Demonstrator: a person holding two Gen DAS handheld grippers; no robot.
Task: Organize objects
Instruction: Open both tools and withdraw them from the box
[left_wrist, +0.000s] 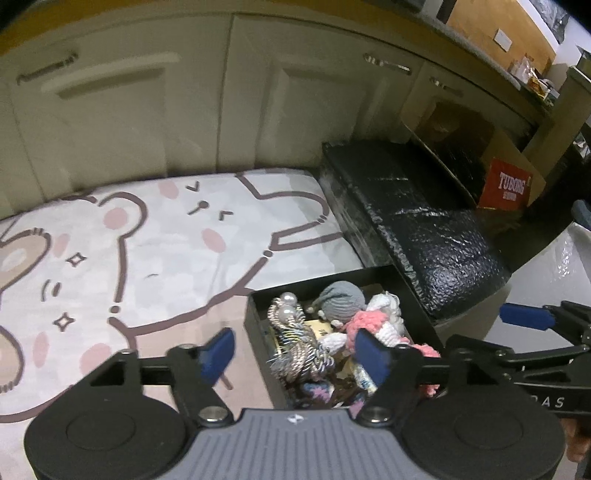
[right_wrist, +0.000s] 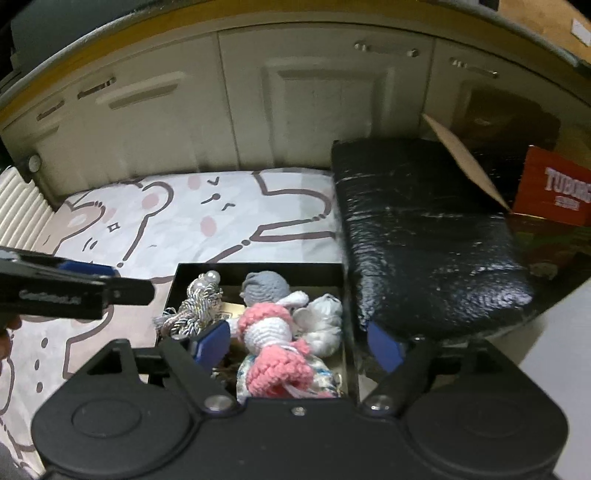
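An open black box sits on a cartoon bear mat. It holds a pink and white crochet doll, a grey crochet toy, a silver tassel with pearls and a white plush piece. My left gripper is open and empty, hovering over the box's near left part. My right gripper is open and empty above the box's near side. The right gripper's fingers show at the right of the left wrist view.
A black padded block lies right of the box. A red Tuborg carton stands behind it. Cream cabinet doors back the bear mat. A ribbed white radiator is at left.
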